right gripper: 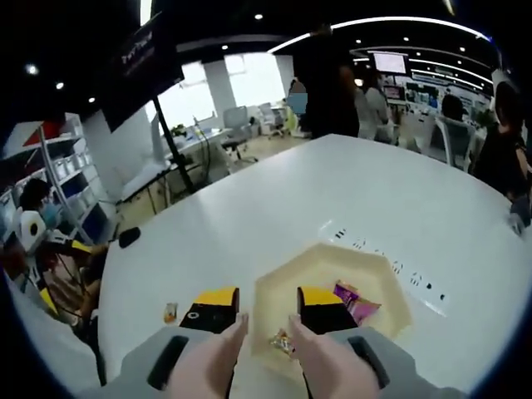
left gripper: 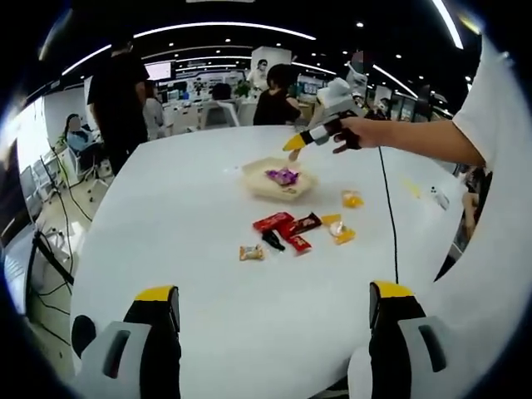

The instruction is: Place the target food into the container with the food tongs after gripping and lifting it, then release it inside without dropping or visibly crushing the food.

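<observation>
While the right tongs (right gripper: 268,299) hang over the container (right gripper: 370,274), their jaws stand apart with a clear gap between the yellow tips. A small wrapped candy (right gripper: 282,342) sits low between those jaws, above the container's near wall. Whether either jaw touches it cannot be told; it is judged to be loose, not gripped. A purple sweet (right gripper: 356,301) lies in the container just beyond the right jaw. The left tongs (left gripper: 274,303) are spread wide and carry nothing. More snacks (left gripper: 287,224) lie on the table (left gripper: 191,208) well ahead of them, nearer than the container.

Handling, as judged:
- The candy looks very light, so little closing force is needed
- Its wrapper looks glossy and crinkly, so it may slide out of smooth tips
- Its filling may deform, so close only until the wrapper stops shifting
- Take hold across the thick middle, not by the thin wrapper ends
</observation>
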Tool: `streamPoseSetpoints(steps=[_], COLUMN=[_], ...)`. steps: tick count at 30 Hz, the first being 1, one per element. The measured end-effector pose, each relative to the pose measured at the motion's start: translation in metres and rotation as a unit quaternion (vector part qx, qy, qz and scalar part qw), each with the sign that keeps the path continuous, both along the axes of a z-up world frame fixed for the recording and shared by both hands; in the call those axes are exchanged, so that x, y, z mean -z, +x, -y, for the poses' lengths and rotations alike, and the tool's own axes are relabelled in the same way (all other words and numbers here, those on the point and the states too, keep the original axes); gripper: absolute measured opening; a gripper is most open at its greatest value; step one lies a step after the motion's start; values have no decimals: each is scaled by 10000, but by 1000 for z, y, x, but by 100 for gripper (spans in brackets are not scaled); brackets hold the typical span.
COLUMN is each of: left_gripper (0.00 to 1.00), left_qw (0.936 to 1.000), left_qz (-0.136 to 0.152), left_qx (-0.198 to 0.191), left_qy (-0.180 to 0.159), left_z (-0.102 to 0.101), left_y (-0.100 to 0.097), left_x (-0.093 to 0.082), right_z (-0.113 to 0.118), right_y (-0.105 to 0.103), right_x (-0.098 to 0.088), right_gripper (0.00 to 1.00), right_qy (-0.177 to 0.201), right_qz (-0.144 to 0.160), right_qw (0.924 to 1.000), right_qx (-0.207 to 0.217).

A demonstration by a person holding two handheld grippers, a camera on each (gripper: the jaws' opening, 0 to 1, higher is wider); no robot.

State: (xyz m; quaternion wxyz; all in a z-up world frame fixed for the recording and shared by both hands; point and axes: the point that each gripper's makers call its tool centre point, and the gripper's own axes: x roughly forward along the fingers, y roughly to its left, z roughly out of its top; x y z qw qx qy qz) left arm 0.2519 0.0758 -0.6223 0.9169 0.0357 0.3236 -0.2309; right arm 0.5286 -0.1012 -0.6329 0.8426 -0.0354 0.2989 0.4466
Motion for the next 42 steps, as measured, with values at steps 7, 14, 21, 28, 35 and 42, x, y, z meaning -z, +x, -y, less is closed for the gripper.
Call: streamPoseSetpoints(steps=[7,14,21,28,35,42], left_gripper=[95,96,96,96,95,95], left_qw=[10000,9998,9991,9970,9932,9880], left_qz=[50,74,109,198,300,360], left_qx=[26,176,403,753,1105,1460], left_qy=[53,46,4,-55,-204,-355], left_z=[9,25,41,55,63,65], left_y=[-9,-11,-9,-9,-6,-7], left_x=[-3,-2,-2,-2,-2,-7], right_z=[13,29,44,60,70,76], right_y=[-16,-39,-57,-79,-110,-142], right_x=[-13,-25,-29,-31,-42,-53], right_gripper=[27,27,27,28,27,28], right_qy=[237,448,484,491,608,469], right_qz=[141,230,300,318,301,296], right_qw=[9995,9981,9968,9945,9894,9847], right_qx=[158,346,555,863,1284,1654])
